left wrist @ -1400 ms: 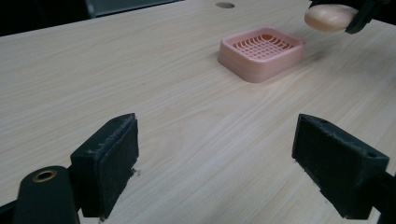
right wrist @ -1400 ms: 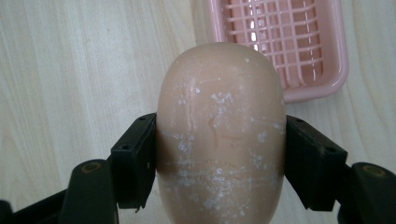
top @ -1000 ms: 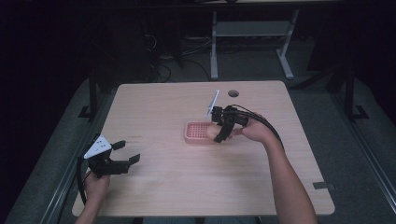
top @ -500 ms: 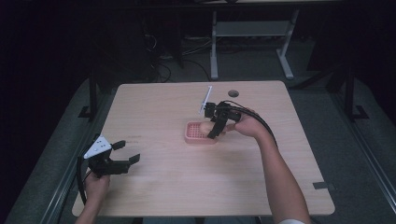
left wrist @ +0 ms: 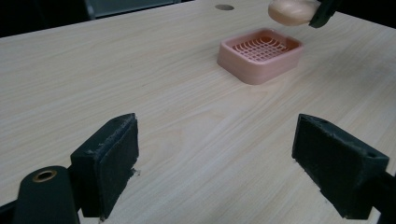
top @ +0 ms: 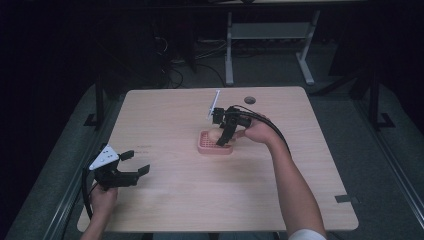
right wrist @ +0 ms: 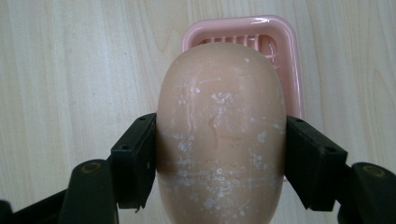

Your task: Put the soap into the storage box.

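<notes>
Work in hand: the bar of soap is being brought to the pink soap dish, which is sitting near the middle of the table.
Right gripper: its two jaws are pressing against the soap's sides, holding it firmly; in the high view it is tilting down over the dish.
Soap: it is hanging in the air above the dish, not touching it; the left gripper view is showing a clear gap between the two.
Dish: it is lying flat with its slotted grid bare, nothing resting in it yet.
Left gripper: its jaws are standing wide apart, holding nothing, and it is waiting near the table's front left corner, well apart from the dish.
Done, by my reading: the soap is picked up and carried over the dish.
Left to do: lowering the soap onto the grid, letting go, and drawing the gripper away.
Watch for: the soap is sitting slightly off the dish's centre in the right gripper view, so some lining up is likely needed.
</notes>
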Demonstrator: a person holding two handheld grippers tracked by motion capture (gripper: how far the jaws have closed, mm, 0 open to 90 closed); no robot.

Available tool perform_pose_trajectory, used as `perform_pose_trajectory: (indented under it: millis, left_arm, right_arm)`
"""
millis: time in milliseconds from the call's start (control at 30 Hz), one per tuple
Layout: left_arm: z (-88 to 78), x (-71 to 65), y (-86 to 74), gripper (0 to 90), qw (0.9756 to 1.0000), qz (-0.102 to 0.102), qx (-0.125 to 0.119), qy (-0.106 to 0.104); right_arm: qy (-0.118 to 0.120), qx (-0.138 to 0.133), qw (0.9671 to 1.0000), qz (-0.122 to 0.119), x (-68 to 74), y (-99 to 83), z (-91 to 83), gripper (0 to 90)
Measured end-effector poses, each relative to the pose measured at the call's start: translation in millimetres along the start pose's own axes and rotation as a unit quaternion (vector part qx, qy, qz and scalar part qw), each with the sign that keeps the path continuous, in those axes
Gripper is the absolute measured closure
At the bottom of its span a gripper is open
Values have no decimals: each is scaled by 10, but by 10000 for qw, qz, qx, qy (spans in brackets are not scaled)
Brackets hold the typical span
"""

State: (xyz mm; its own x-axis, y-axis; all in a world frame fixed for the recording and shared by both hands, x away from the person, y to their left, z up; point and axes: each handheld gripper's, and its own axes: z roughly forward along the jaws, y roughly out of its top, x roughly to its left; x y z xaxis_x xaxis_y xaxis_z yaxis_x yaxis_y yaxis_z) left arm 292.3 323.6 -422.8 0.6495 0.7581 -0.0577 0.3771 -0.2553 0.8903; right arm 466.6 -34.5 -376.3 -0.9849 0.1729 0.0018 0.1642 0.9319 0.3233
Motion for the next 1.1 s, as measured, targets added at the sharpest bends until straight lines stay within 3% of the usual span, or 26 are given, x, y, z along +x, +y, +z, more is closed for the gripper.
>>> perform_pose_trajectory:
  millis: [500,1100]
  left_arm:
    - [1,-1,0,143,10000,-20,-15,-1]
    - [2,2,0,143,10000,-19,-16,-9]
  right_arm:
    - [-20,128,9999,-17,-85,105,56,320]
    - [82,350,9993,122,-171,138,279,320]
